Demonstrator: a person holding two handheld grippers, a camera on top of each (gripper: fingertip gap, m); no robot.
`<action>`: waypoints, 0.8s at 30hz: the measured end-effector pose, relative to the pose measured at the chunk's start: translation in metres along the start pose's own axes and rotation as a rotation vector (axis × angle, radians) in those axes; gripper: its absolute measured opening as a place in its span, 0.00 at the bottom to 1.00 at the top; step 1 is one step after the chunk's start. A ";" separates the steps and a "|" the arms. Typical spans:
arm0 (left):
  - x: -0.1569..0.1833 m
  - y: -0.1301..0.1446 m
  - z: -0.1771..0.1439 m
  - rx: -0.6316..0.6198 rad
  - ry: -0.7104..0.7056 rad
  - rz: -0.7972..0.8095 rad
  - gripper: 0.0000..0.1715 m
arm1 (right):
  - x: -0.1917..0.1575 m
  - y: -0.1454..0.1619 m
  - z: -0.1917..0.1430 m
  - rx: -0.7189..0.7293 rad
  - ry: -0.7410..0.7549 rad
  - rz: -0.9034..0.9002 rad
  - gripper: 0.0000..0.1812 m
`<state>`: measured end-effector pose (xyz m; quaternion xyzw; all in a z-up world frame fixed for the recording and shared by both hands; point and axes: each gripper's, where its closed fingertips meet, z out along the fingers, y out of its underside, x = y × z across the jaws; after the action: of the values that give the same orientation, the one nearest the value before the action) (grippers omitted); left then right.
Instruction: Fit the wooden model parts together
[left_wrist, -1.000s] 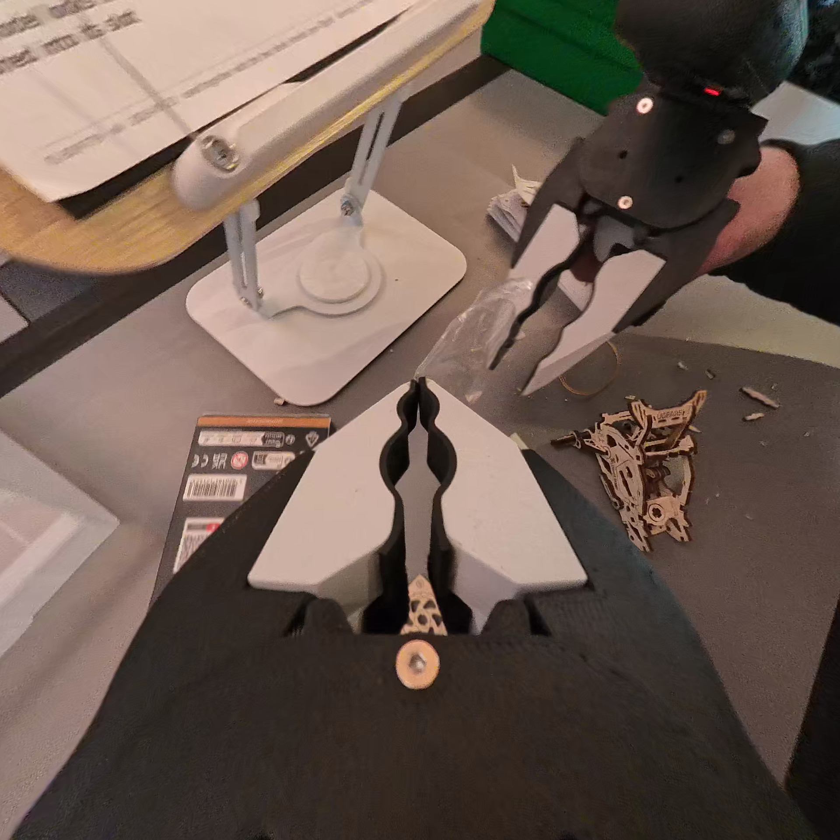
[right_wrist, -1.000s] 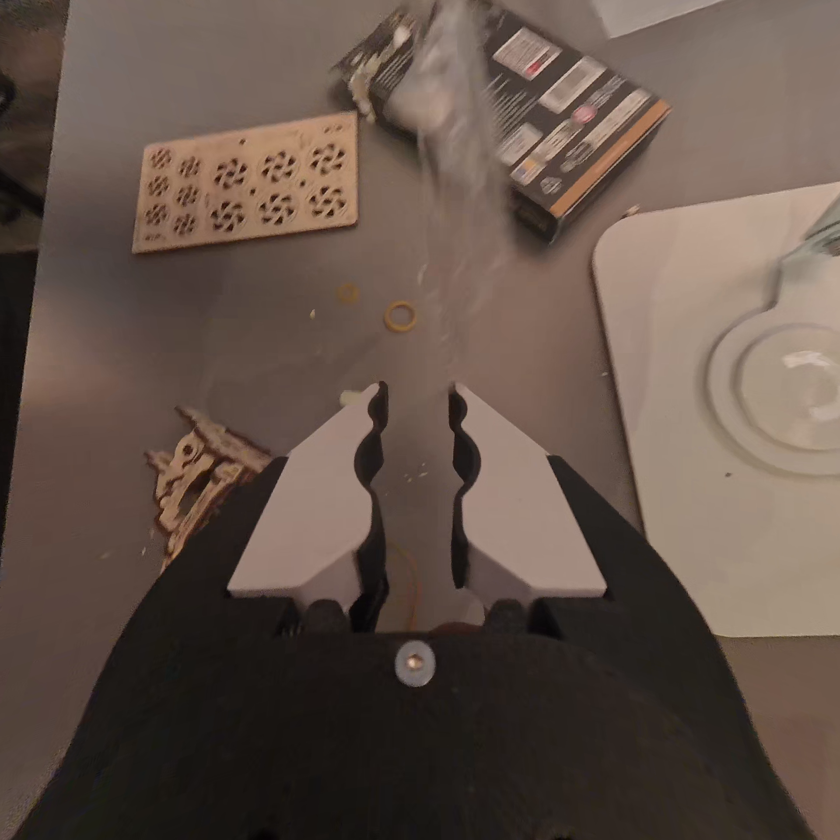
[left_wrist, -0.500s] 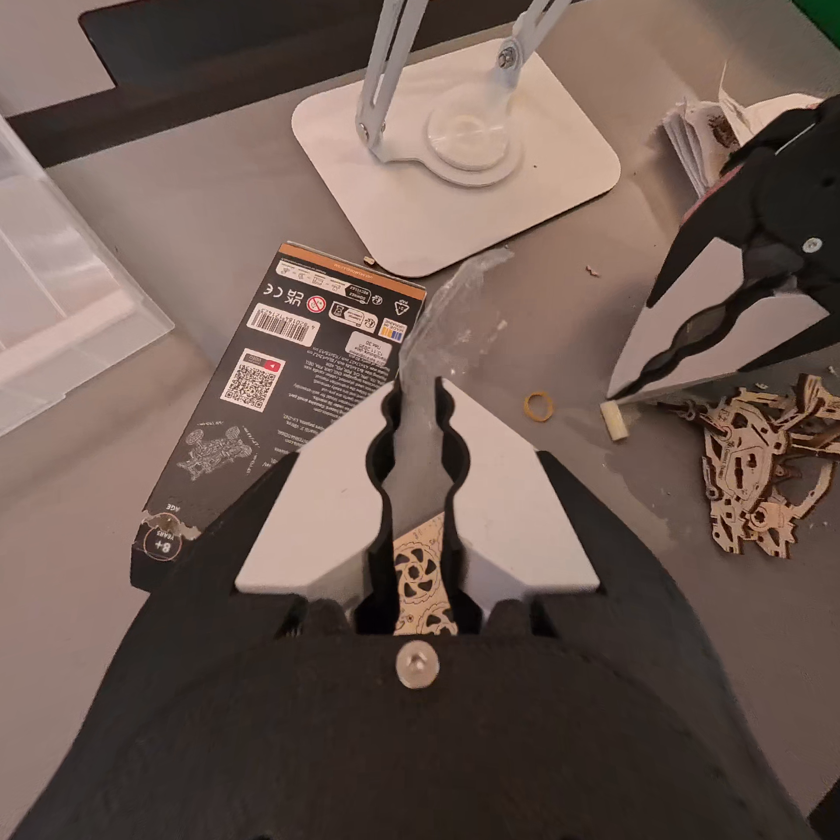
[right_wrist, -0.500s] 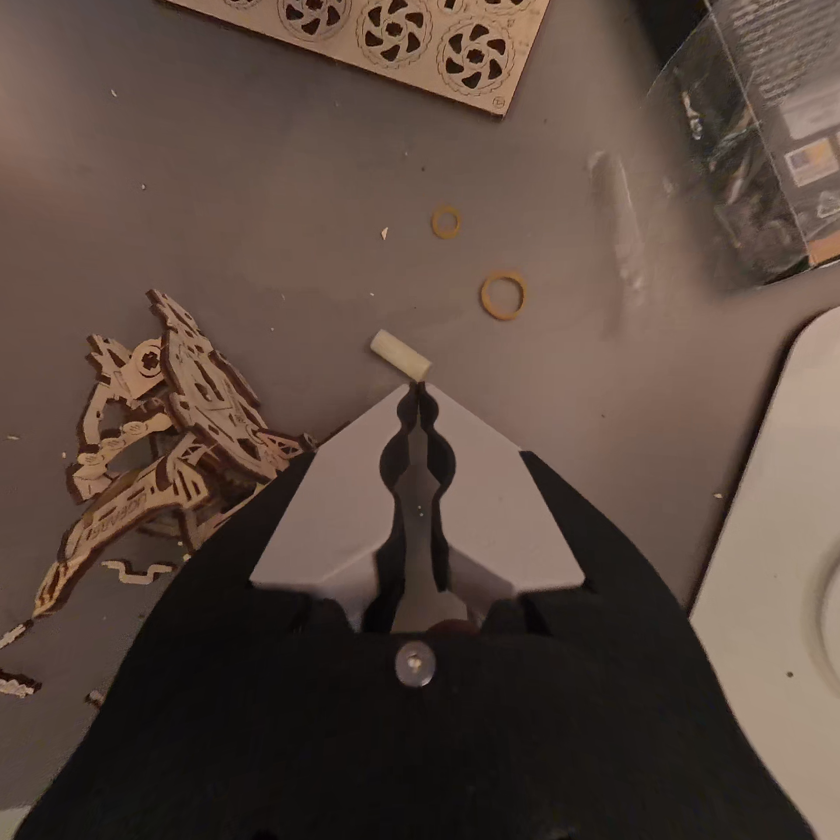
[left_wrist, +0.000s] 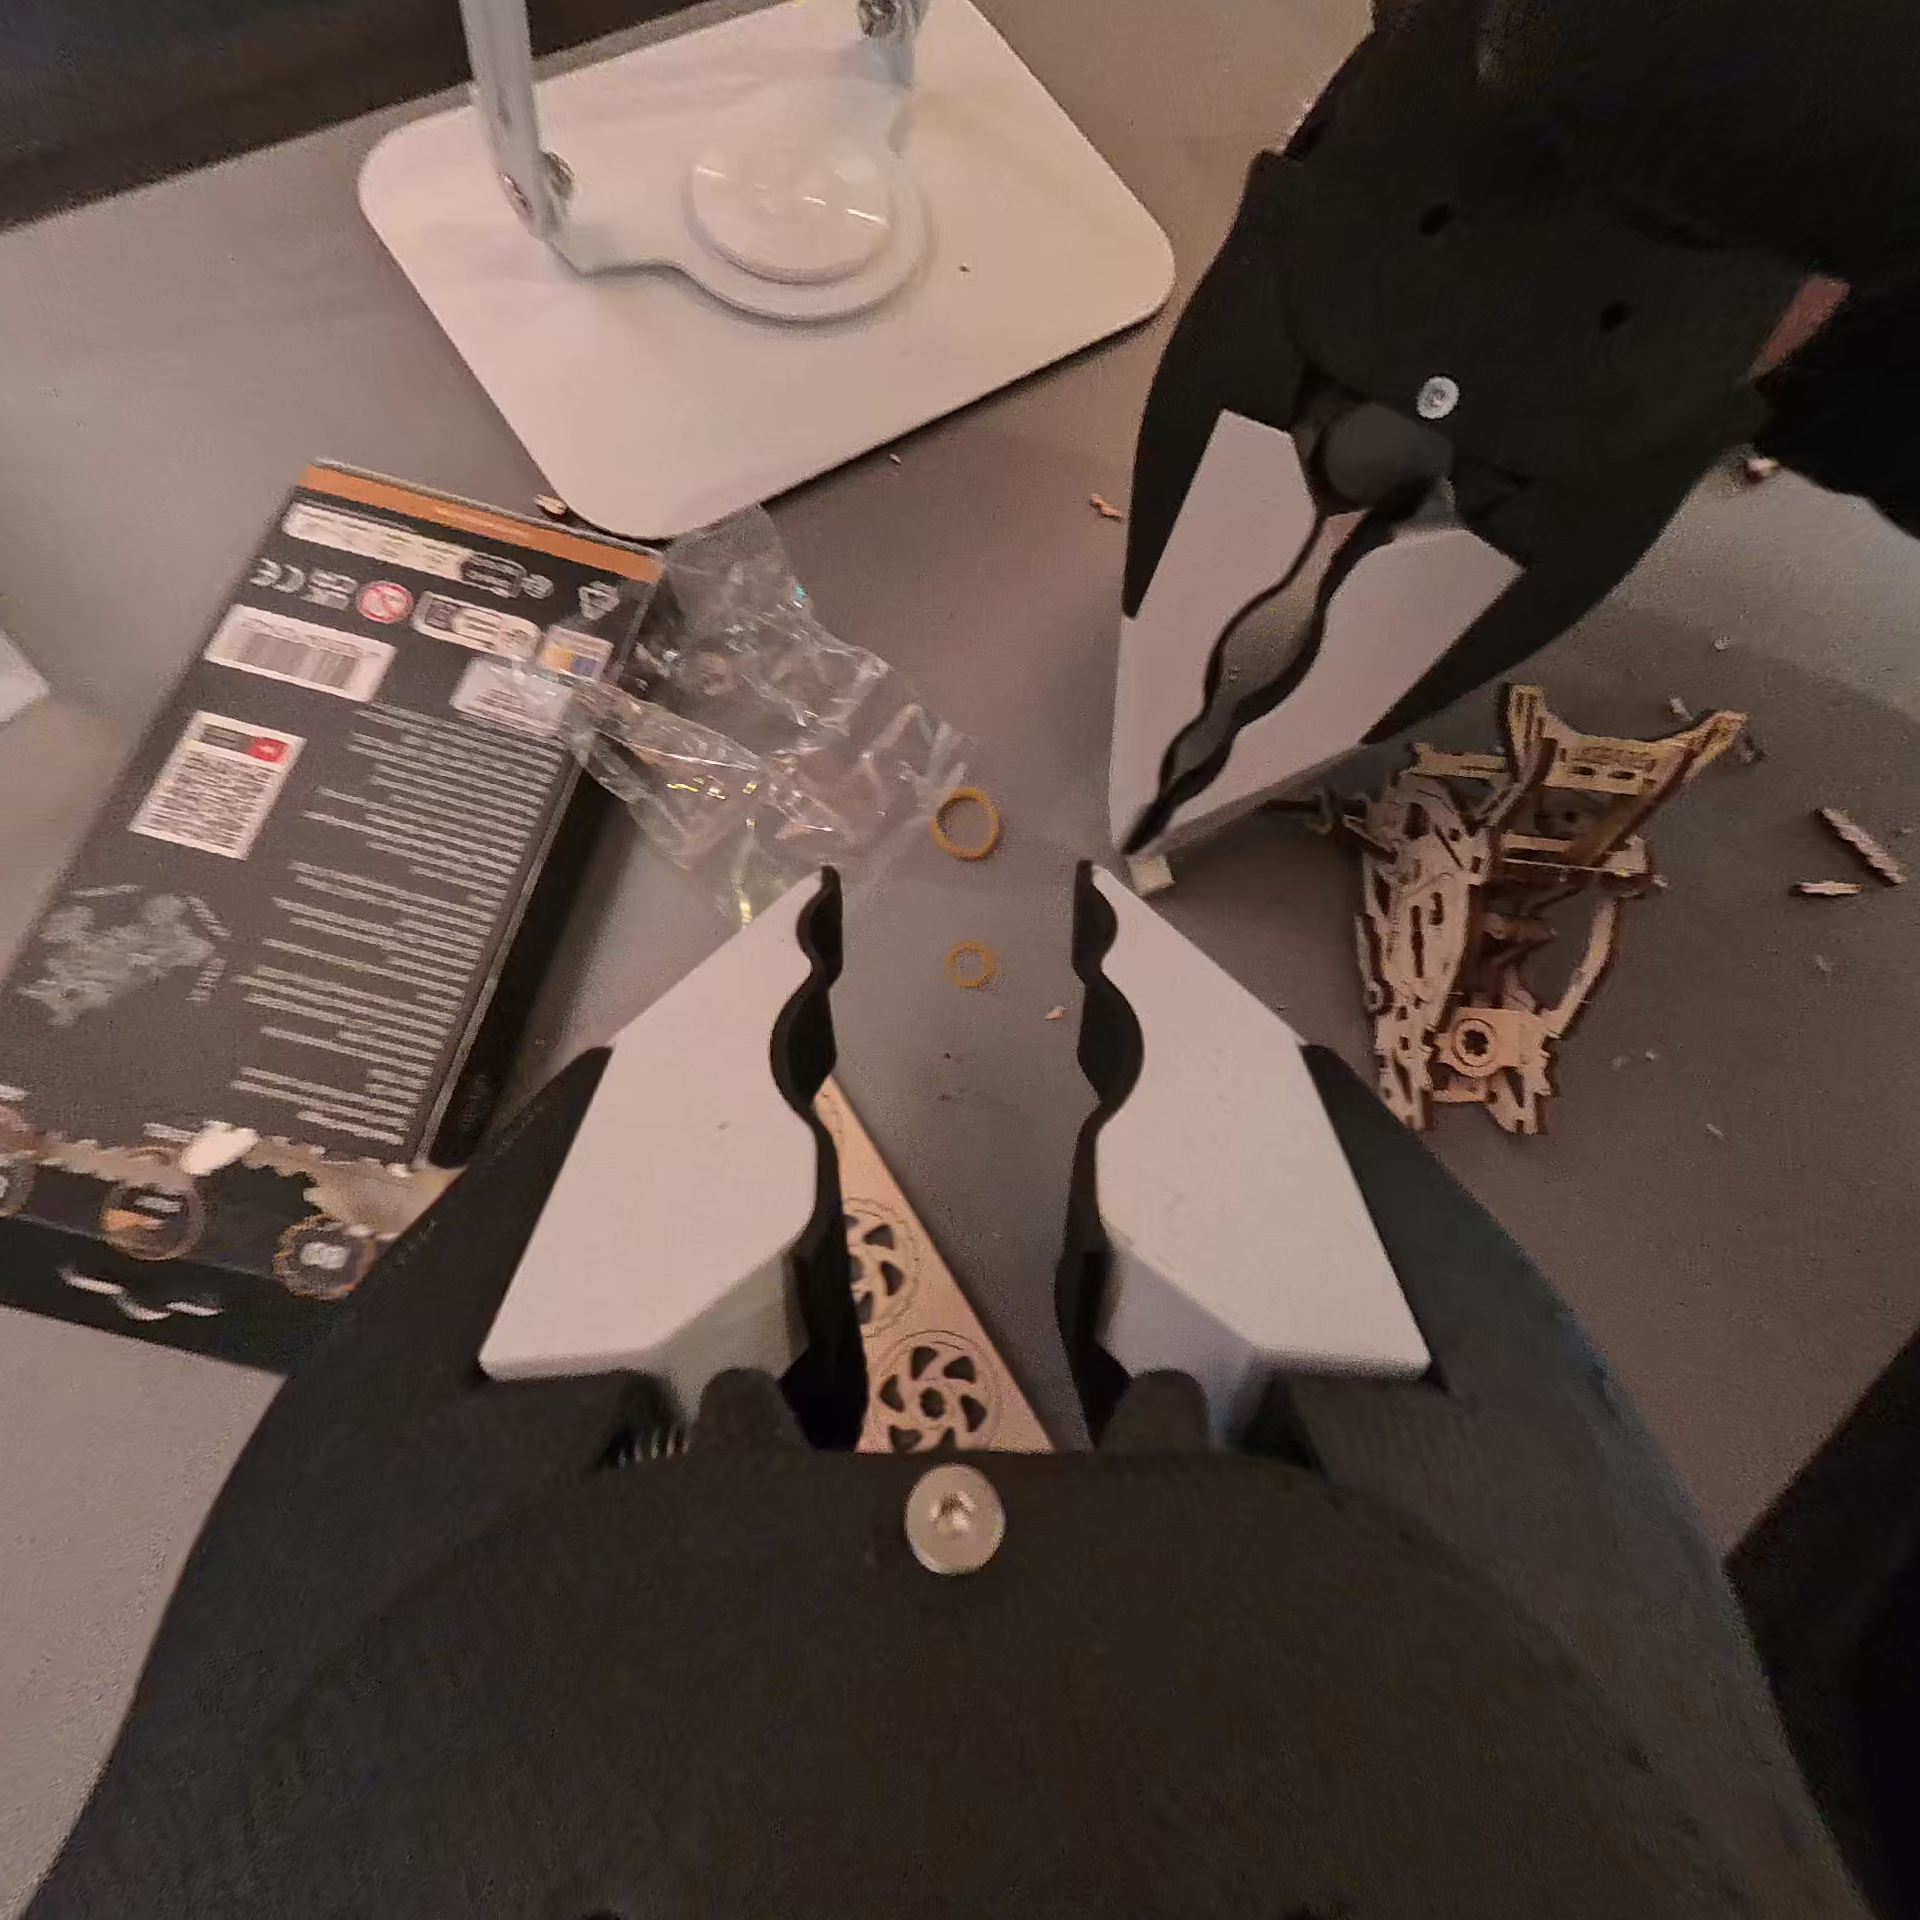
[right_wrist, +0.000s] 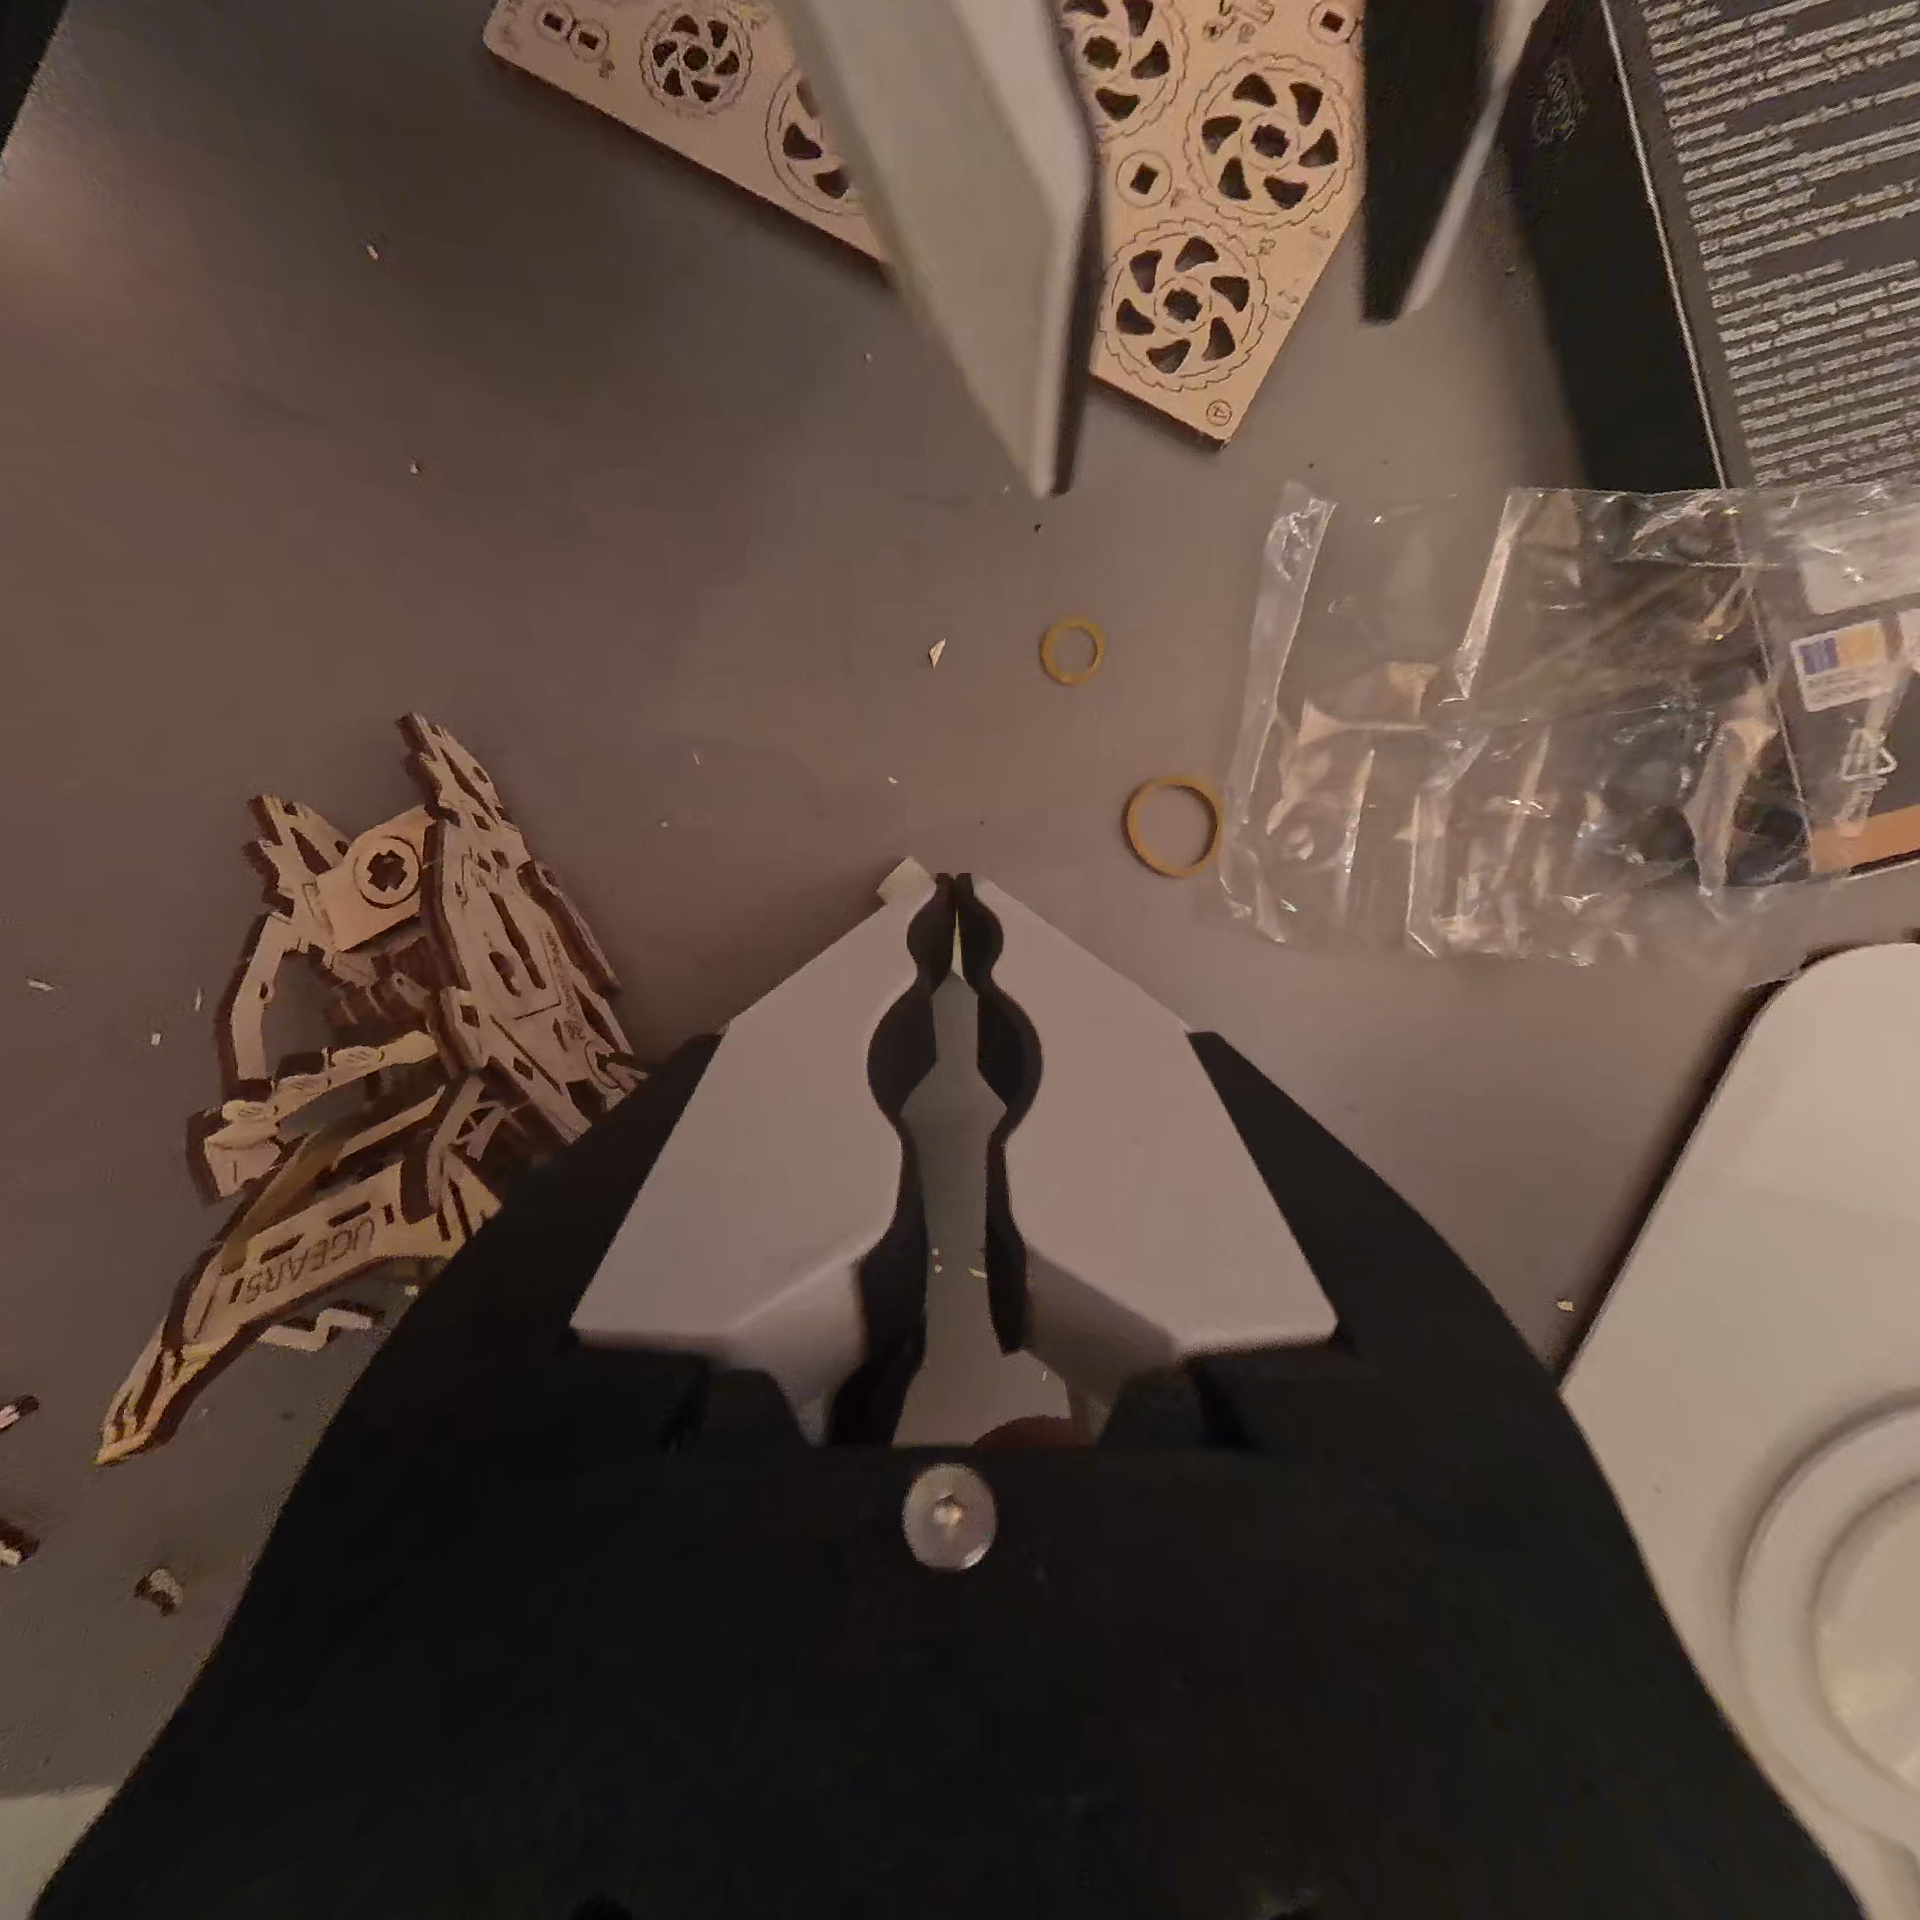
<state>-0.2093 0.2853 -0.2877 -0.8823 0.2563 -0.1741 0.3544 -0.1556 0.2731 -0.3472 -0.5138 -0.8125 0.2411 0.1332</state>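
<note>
Grey tabletop (right_wrist: 520, 520) strewn with wood chips (left_wrist: 1860, 844), rings (right_wrist: 1173, 824), plastic bag (right_wrist: 1507, 748).

The half-built wooden model (right_wrist: 405, 1049) lies flat on the grey surface (right_wrist: 623, 520), a pale, laser-cut frame with dark burnt edges, slotted plates and a round hub with a star-shaped hole. A flat wooden parts sheet (right_wrist: 1195, 239), cut with spoked gear wheels and small square holes, lies well apart from it with one corner showing in the left wrist view (left_wrist: 925, 1351). Two thin wooden rings, a smaller one (right_wrist: 1072, 651) and a larger one (right_wrist: 1173, 824), lie between them, and a small pale peg (right_wrist: 902, 885) sits on the surface near the larger ring.
</note>
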 end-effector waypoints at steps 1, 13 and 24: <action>0.005 0.003 0.002 0.001 0.024 -0.015 0.24 | -0.001 0.000 0.000 -0.003 -0.009 0.006 0.00; 0.040 0.025 0.023 -0.060 0.137 -0.003 0.22 | -0.005 0.023 -0.009 -0.095 -0.050 0.014 0.11; 0.047 0.027 0.028 -0.064 0.161 0.002 0.22 | 0.001 0.049 -0.024 -0.095 0.062 0.174 0.23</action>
<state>-0.1667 0.2567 -0.3207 -0.8760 0.2904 -0.2360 0.3043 -0.1066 0.2975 -0.3526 -0.5955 -0.7706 0.1971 0.1124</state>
